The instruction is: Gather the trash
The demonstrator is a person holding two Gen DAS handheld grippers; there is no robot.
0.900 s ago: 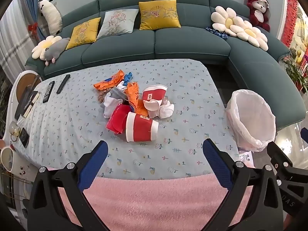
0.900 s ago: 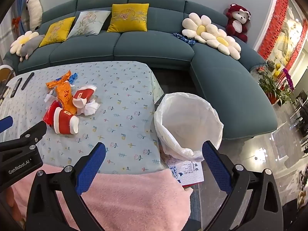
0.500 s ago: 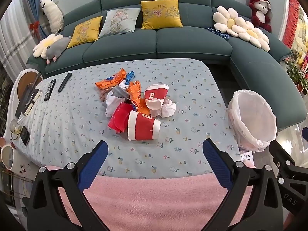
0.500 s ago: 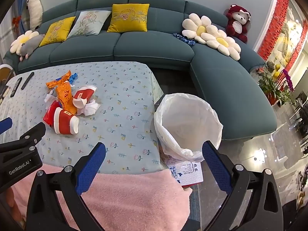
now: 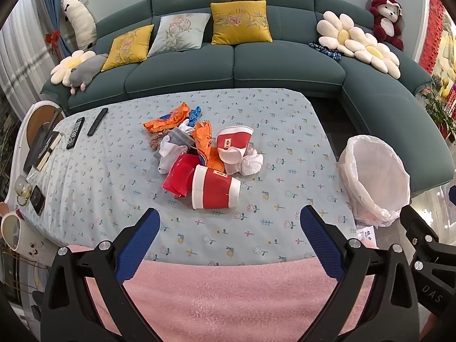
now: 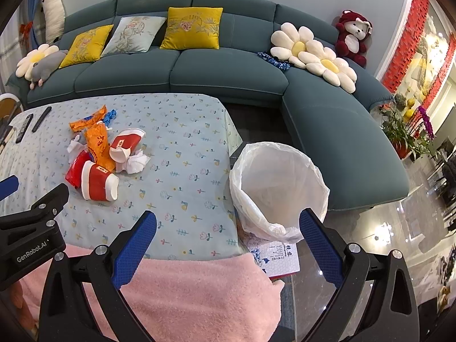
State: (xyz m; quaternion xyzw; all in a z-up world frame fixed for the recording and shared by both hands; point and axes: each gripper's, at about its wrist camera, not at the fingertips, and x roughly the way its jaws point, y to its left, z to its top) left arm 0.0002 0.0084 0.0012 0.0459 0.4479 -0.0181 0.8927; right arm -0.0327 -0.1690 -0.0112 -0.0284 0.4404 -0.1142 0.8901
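A floral cloth covers the table [image 5: 285, 131]. Beyond the right gripper [image 6: 228, 225], a round bin [image 6: 280, 188] wears a crinkled white liner. Ahead of the left gripper [image 5: 229, 222] lies the trash pile [image 5: 199, 154]: cylindrical red-and-white paper cups, crumpled tissues, glossy orange wrappers. Both grippers gape wide, empty, touching nothing.

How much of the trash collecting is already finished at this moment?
Nothing looks done: the white-lined bin shows no trash inside. Nothing is in hand; the left gripper and right gripper are both open. Left: the whole trash pile, including the red paper cup, on the table.
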